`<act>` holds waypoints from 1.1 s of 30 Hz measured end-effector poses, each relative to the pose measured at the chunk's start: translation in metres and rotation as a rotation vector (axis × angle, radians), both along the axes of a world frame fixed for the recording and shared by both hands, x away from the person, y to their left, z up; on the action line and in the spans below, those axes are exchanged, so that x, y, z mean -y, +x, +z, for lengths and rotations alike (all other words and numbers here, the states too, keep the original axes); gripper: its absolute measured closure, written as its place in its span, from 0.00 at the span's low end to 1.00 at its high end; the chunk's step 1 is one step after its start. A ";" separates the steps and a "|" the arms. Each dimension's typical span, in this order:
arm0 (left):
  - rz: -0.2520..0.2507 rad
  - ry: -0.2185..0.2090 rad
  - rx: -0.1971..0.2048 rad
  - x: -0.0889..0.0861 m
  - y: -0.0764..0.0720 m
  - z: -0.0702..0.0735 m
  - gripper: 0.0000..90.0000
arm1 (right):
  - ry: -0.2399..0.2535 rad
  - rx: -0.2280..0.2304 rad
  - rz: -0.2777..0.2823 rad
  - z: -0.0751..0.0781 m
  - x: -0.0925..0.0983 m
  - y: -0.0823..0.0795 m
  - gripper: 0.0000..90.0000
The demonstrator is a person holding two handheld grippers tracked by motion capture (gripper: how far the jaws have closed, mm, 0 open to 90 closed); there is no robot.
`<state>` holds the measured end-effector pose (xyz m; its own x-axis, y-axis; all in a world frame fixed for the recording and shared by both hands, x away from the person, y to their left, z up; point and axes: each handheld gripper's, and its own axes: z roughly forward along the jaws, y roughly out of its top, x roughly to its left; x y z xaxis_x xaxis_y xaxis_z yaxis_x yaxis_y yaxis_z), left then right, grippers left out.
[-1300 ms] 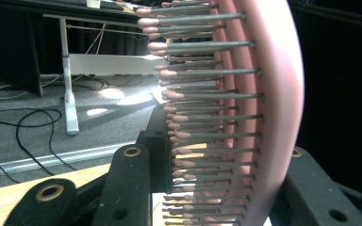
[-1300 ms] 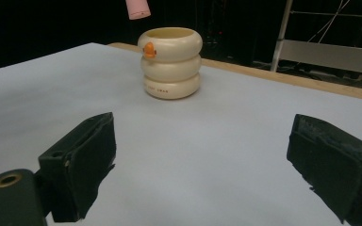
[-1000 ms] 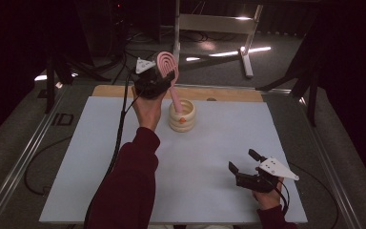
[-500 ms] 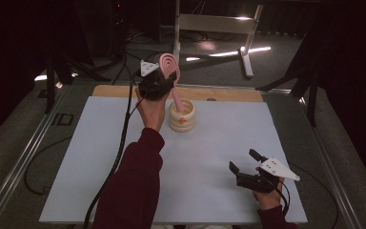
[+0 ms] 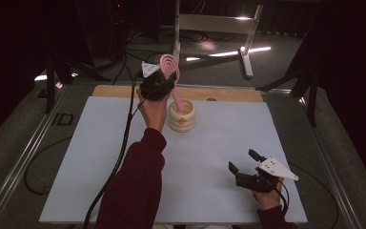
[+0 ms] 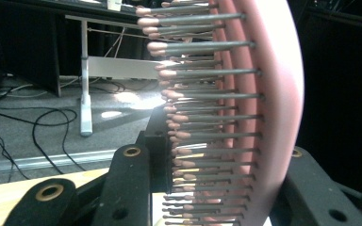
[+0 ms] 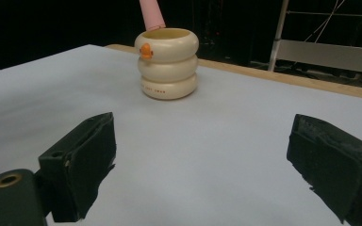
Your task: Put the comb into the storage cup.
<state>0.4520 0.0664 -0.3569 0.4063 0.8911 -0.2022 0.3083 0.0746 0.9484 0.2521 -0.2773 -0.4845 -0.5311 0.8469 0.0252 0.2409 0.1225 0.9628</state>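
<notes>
Since a second ago your left tool (image 5: 164,78) has barely shifted: it stays clamped on the head of the pink hairbrush (image 5: 170,67), whose handle now dips inside the cream ringed cup (image 5: 181,116) at the far middle of the table (image 5: 100,157). The brush looks ready to release. Your right tool (image 5: 244,161) rests near the table's front edge, jaws wide and empty.

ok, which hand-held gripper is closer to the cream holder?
Left. The left hand-held gripper hovers just above the cream holder, gripping the pink hairbrush. The right hand-held gripper sits open near the table's front edge, well away.
</notes>
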 end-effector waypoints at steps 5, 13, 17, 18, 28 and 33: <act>0.006 -0.007 -0.002 0.001 0.001 -0.004 0.72 | -0.004 0.003 0.001 0.000 0.000 0.000 0.10; 0.004 0.010 -0.015 0.002 0.003 -0.013 0.72 | -0.011 0.003 -0.001 0.000 -0.001 0.000 0.10; 0.005 0.000 -0.022 0.002 0.003 -0.016 0.72 | -0.010 0.005 -0.001 0.000 -0.001 0.000 0.10; 0.005 0.001 -0.023 0.001 0.003 -0.017 0.72 | -0.009 0.004 0.000 0.000 -0.001 0.000 0.10; 0.006 0.006 -0.036 0.003 0.004 -0.022 0.72 | -0.005 0.003 0.003 0.000 -0.002 0.001 0.10; 0.009 0.000 -0.043 0.003 0.005 -0.025 0.72 | -0.005 0.005 0.003 0.000 -0.002 0.001 0.10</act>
<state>0.4567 0.0637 -0.3819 0.3892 0.8946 -0.2196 0.3480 0.0779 0.9342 0.2527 -0.2757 -0.4844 -0.5338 0.8454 0.0188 0.2361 0.1276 0.9633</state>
